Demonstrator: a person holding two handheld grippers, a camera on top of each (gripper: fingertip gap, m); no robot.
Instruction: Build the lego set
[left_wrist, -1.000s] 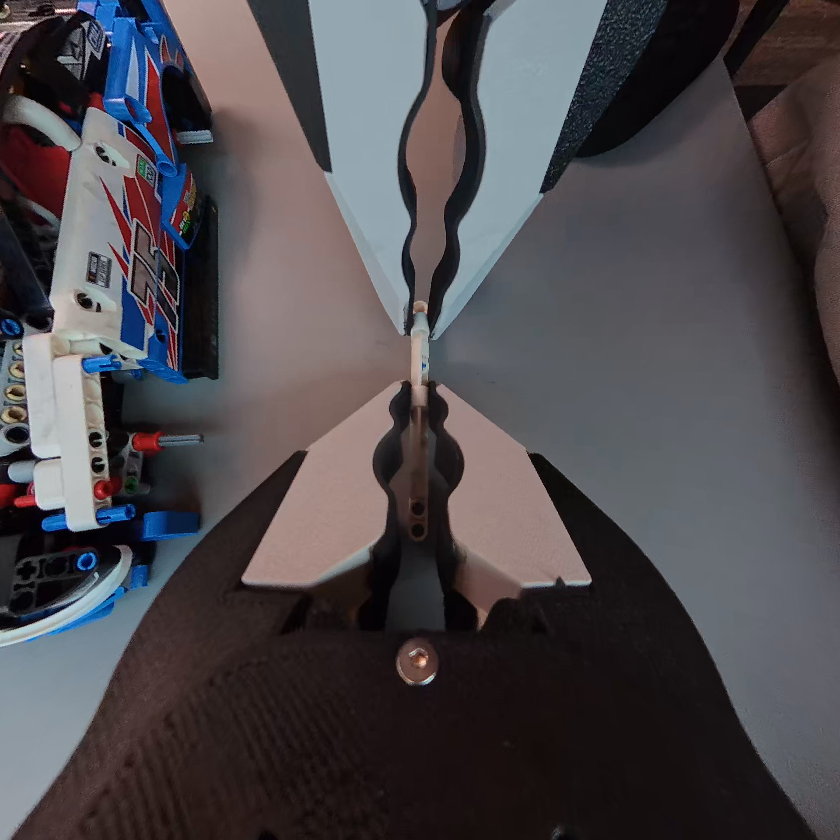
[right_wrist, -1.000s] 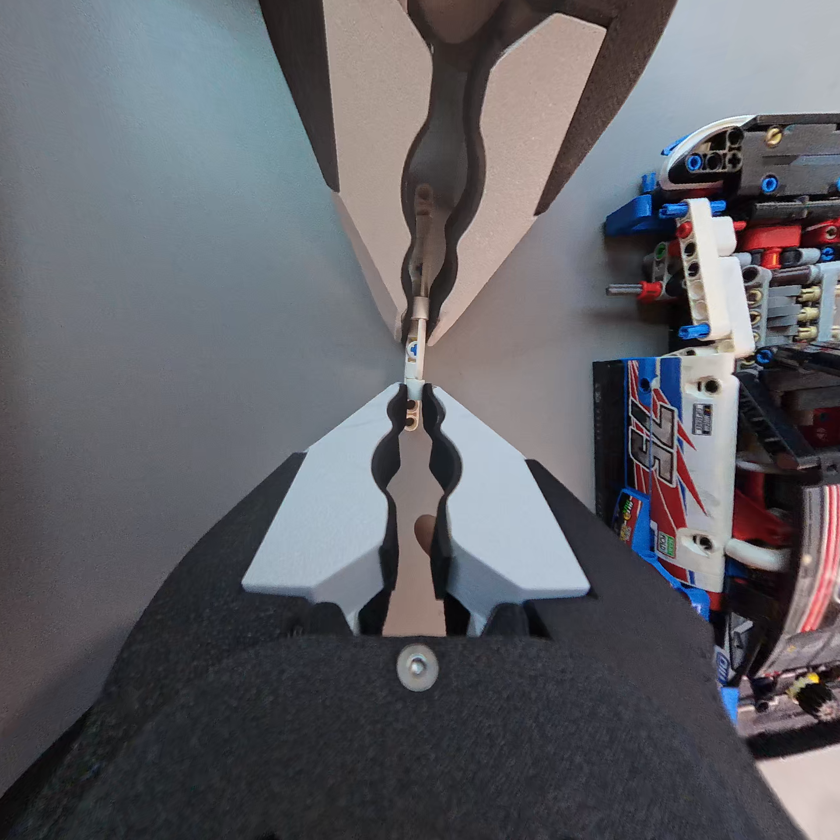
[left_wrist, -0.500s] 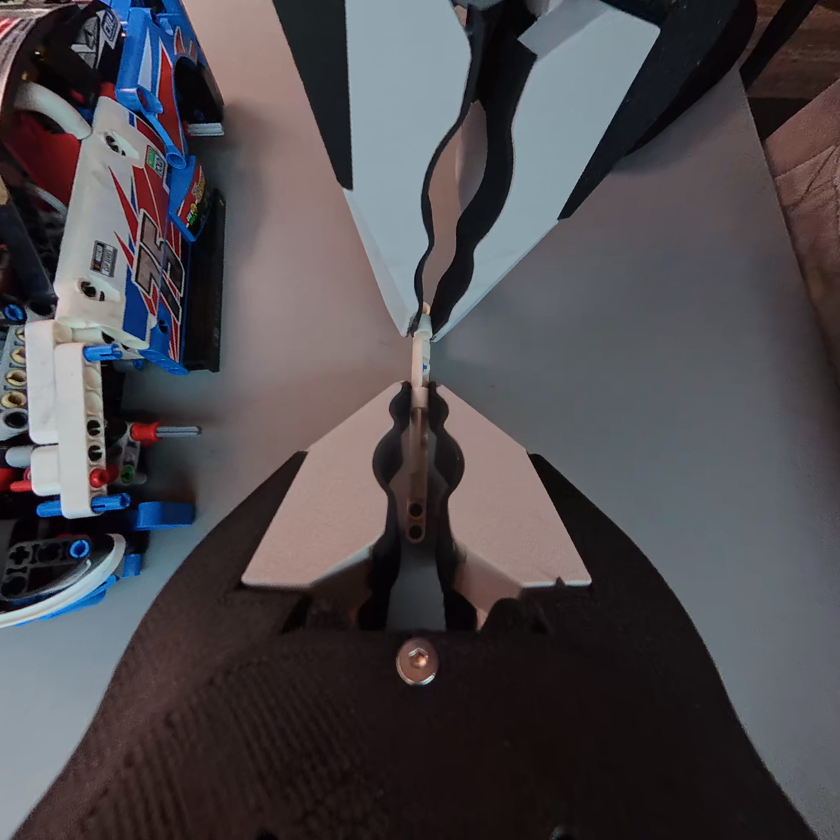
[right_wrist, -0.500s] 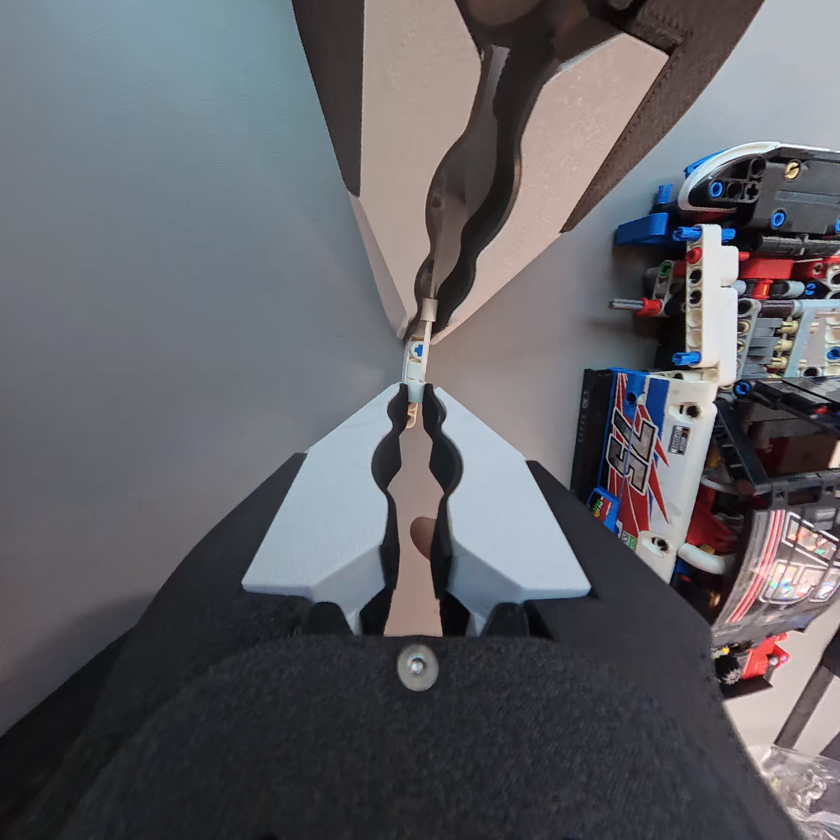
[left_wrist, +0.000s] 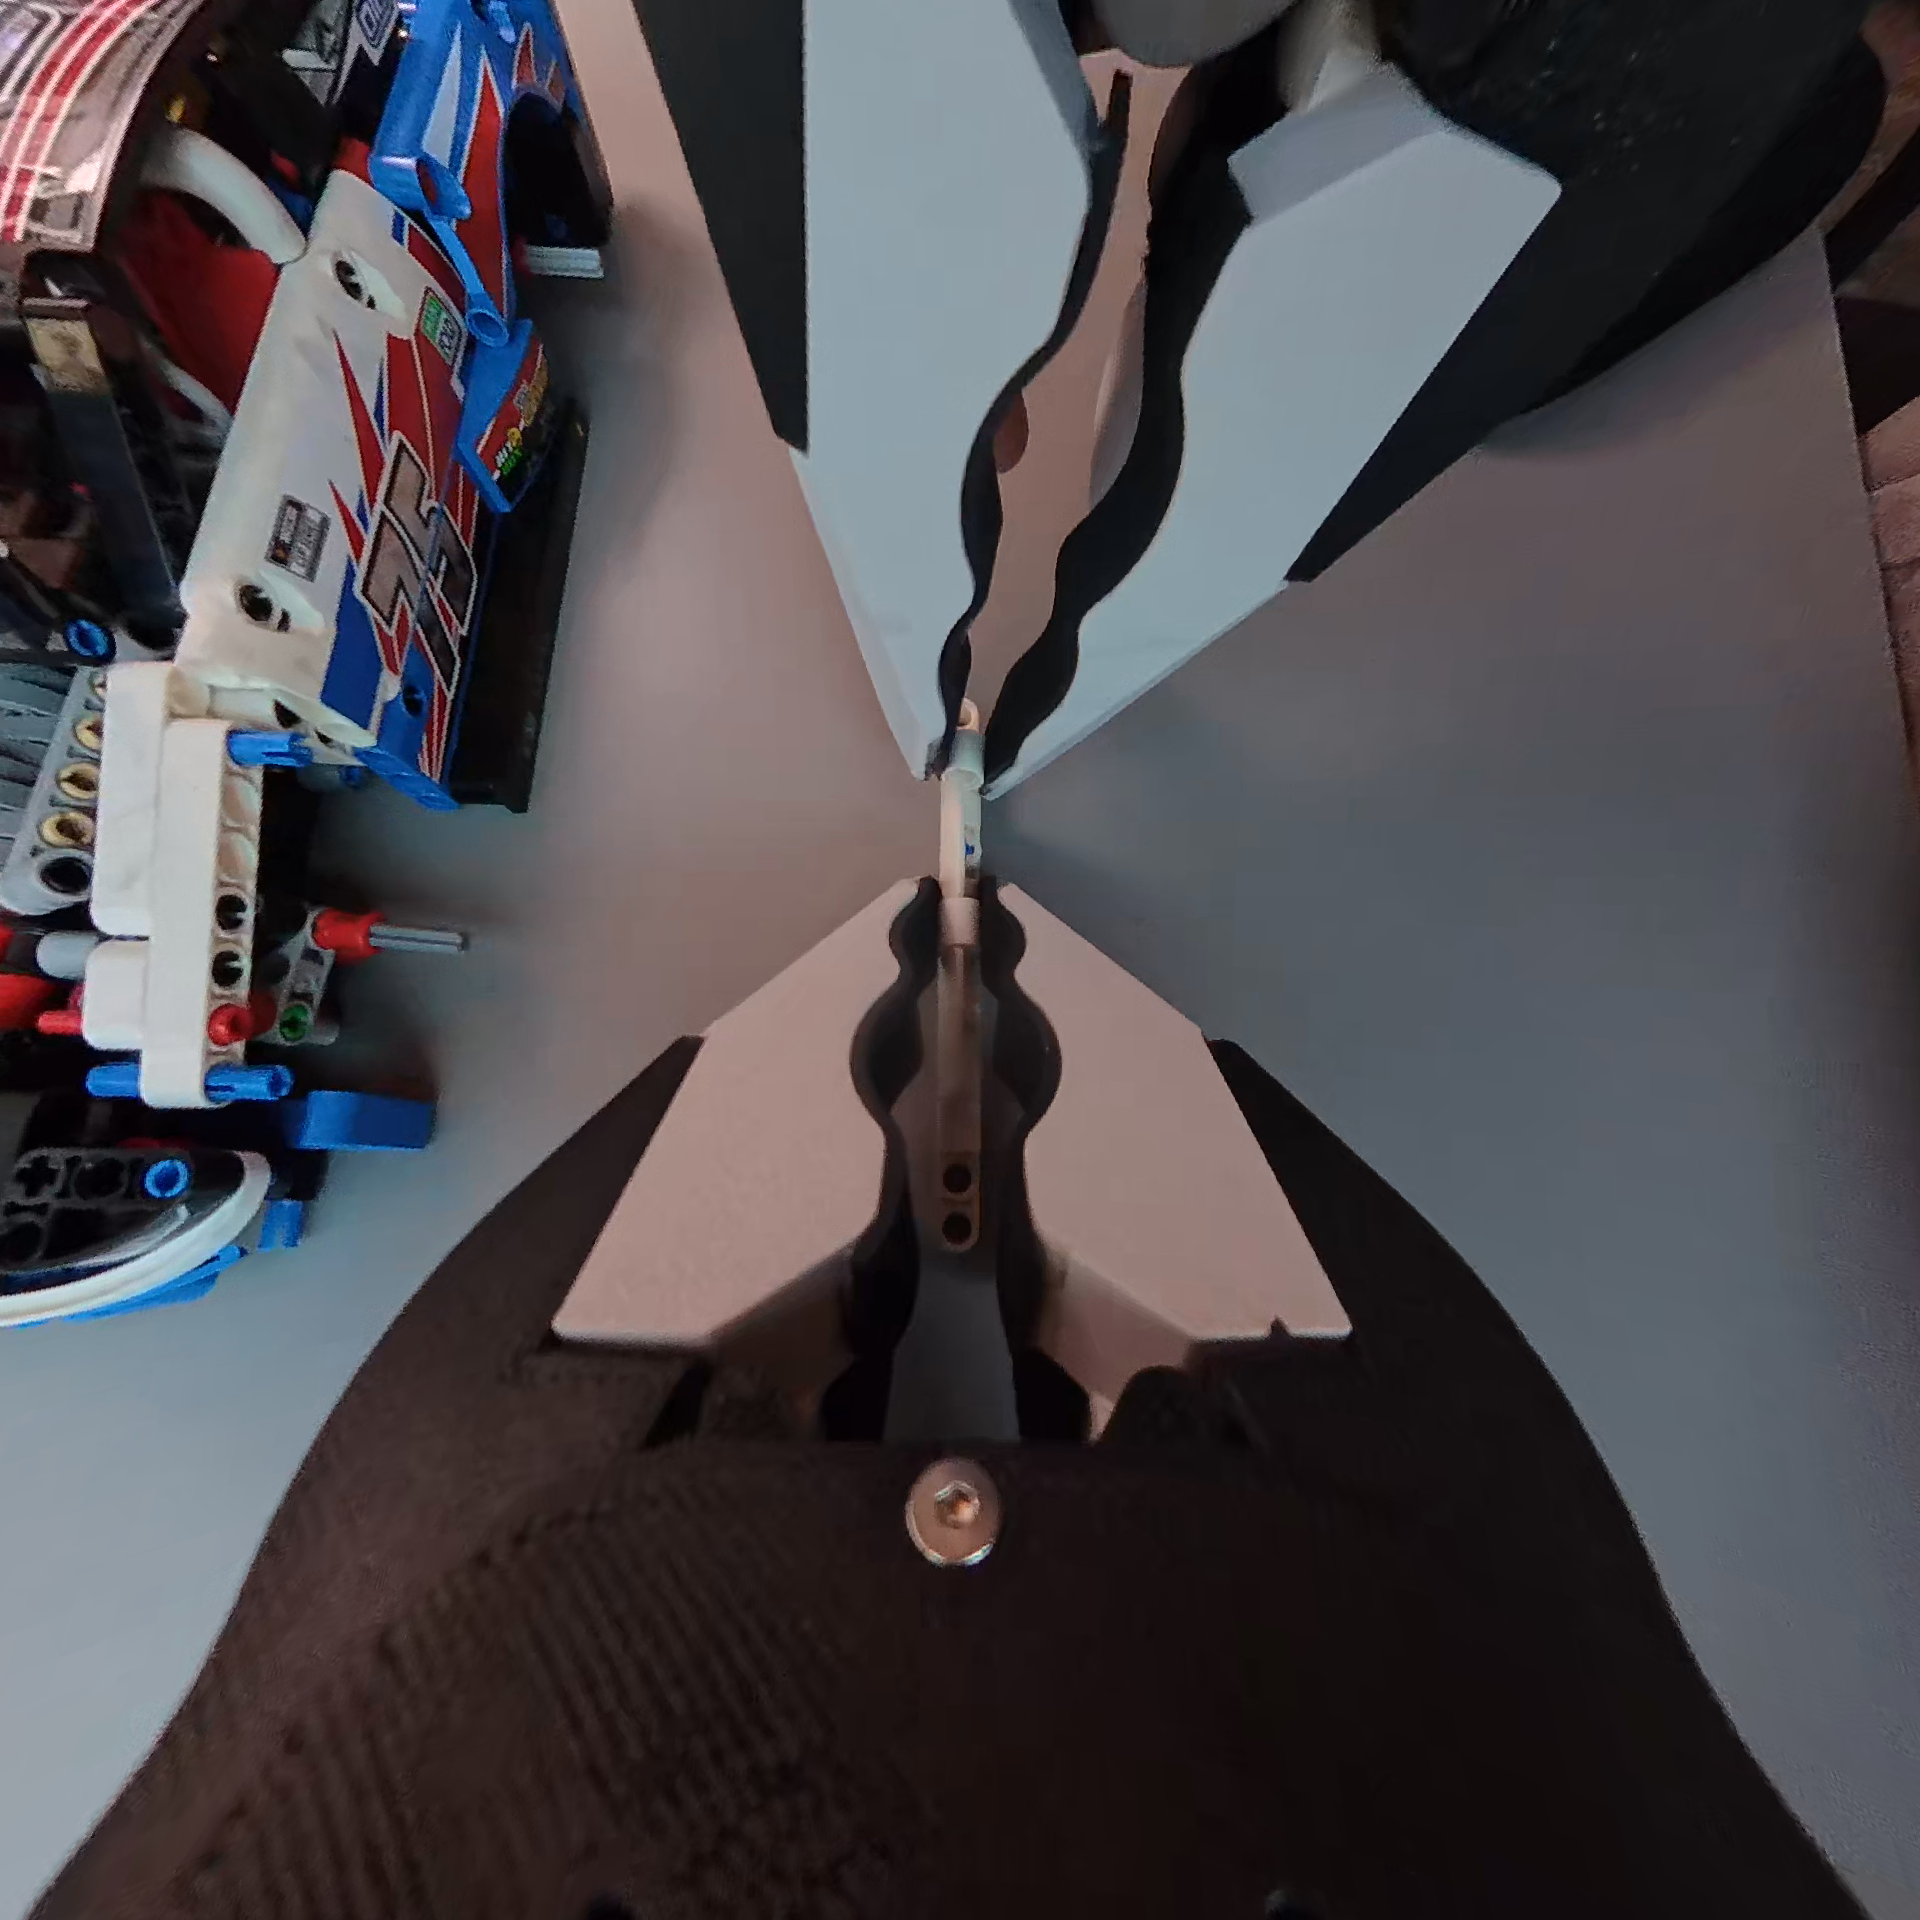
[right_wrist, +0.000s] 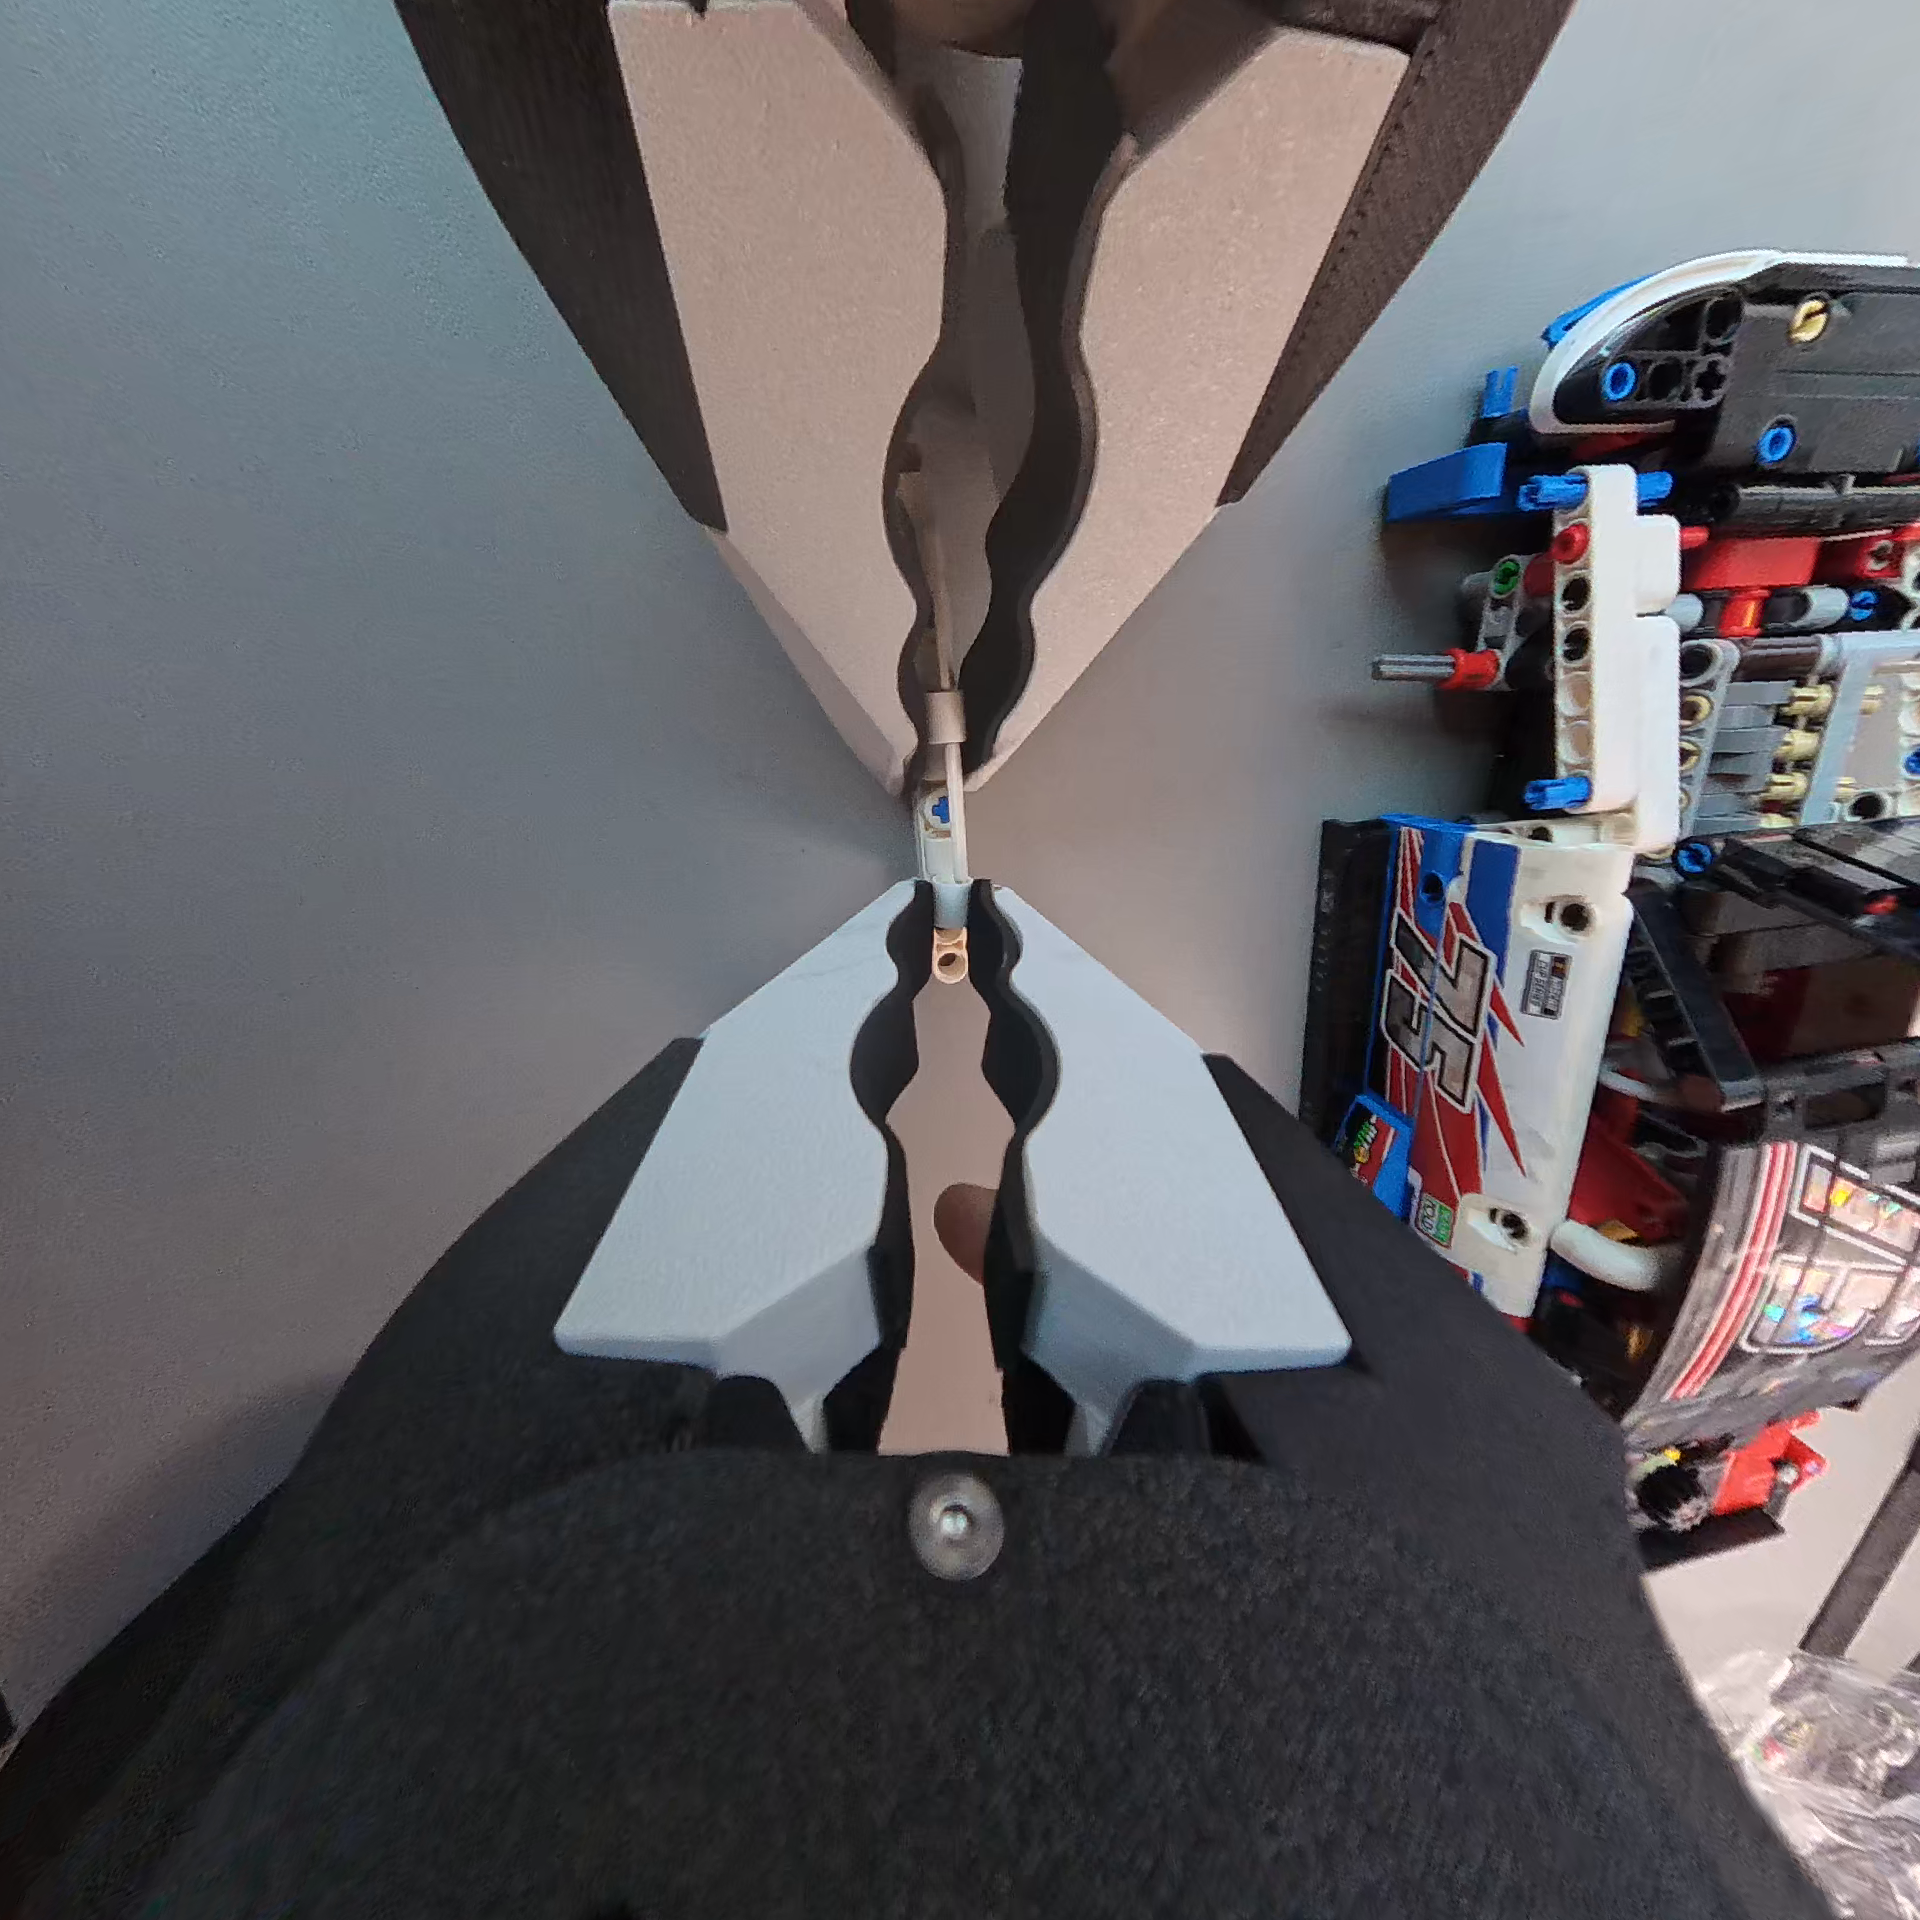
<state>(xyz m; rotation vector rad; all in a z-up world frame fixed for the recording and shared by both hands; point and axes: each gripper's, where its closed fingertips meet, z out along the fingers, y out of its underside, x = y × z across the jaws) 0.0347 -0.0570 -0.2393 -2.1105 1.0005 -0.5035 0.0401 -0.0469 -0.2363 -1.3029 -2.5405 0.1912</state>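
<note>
The grey counter (left_wrist: 1455, 935) carries the largest thing, a mostly built car (left_wrist: 312, 582), lying at nine to eleven o'clock in the left wrist view and at two to four o'clock in the right wrist view (right_wrist: 1621, 883); judging by its fitted white, blue and red side panels, wheel arch and exposed pins, most of the set looks assembled, though open pin holes and a bare grey axle (left_wrist: 416, 940) on a red bush suggest parts are yet to be added; a crinkled clear bag (right_wrist: 1829, 1745) at five o'clock in the right wrist view may hold loose pieces, but its contents are too blurred to tell; held above the counter, well apart from the car, is the piece now in work, a thin white beam (left_wrist: 958, 831) with a blue pin (right_wrist: 940, 808) in it; the left hand-held gripper (left_wrist: 951, 894) is pinching the beam's near end, and the right hand-held gripper (right_wrist: 951, 899) is pinching a small tan pin (right_wrist: 951, 951) at the beam's other end, so this join looks to be in progress; the car's panels bear number and sponsor-style stickers, which I leave unread.
</note>
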